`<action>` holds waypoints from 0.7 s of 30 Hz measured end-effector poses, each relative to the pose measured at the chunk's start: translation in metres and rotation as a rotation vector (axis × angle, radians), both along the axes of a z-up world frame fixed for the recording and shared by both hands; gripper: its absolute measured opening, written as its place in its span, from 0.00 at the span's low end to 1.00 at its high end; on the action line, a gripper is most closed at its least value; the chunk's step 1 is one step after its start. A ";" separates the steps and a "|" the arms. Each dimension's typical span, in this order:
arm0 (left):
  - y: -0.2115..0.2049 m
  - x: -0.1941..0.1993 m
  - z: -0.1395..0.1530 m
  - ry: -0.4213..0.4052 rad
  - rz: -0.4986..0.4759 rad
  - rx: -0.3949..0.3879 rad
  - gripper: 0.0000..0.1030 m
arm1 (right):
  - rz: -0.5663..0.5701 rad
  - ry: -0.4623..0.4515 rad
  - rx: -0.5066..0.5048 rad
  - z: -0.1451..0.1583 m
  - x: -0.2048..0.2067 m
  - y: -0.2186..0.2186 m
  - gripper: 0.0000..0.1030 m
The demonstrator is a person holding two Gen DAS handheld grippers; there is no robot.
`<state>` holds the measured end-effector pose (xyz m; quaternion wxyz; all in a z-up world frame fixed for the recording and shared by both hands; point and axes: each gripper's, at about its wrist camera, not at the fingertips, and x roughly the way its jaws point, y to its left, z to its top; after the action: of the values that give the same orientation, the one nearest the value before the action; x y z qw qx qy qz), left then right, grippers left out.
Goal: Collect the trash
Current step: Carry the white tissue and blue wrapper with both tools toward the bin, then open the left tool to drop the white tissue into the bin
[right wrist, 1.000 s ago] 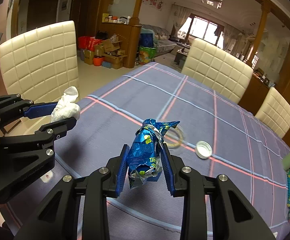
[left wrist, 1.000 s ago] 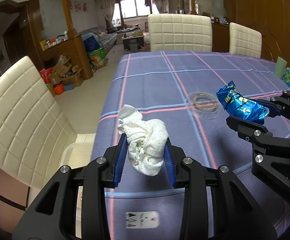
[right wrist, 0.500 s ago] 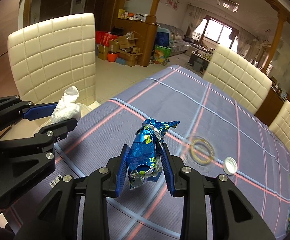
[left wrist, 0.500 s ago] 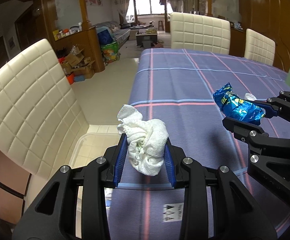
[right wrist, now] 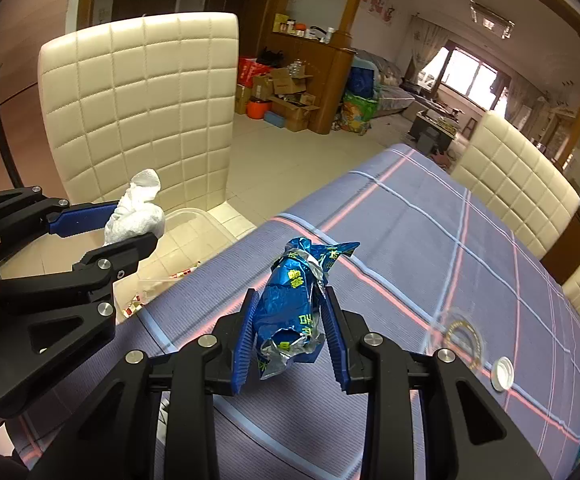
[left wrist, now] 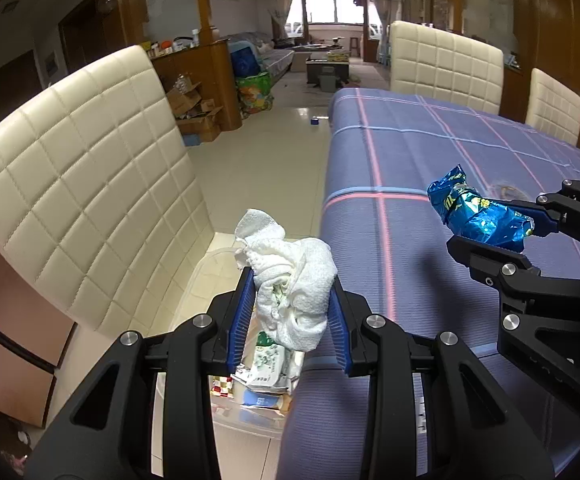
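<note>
Plaid-clothed surface [left wrist: 430, 168], bin [left wrist: 249, 408] beside its edge. Left gripper [left wrist: 292, 312] jaws clamped on tissue [left wrist: 294, 284]; right gripper [right wrist: 292, 336] jaws clamped on wrapper [right wrist: 294, 300].

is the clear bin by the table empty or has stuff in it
Not empty: the clear bin on the floor already holds wrappers and packets, visible under the left gripper.

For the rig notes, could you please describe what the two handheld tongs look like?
Both the left tongs and the right tongs are matte black angular linkages with cut-out windows and silver round bolt heads. Each finger carries a ribbed blue pad. No cables, markings or sleeves show.
</note>
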<state>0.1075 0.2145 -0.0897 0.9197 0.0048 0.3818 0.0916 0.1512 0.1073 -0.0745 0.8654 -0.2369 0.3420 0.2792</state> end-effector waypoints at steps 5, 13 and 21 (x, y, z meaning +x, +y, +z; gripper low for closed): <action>0.014 -0.001 -0.004 0.007 0.027 -0.001 0.36 | 0.019 0.002 -0.006 -0.003 0.003 0.013 0.31; 0.043 0.000 -0.012 0.022 0.084 0.000 0.36 | 0.044 0.010 -0.010 -0.007 0.007 0.030 0.31; 0.060 0.001 -0.020 0.022 0.126 -0.015 0.66 | 0.050 0.021 -0.025 -0.016 0.011 0.039 0.31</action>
<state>0.1088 0.2750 -0.1095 0.9079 -0.0250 0.3921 0.1463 0.1627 0.1460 -0.0903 0.8516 -0.2530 0.3484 0.2988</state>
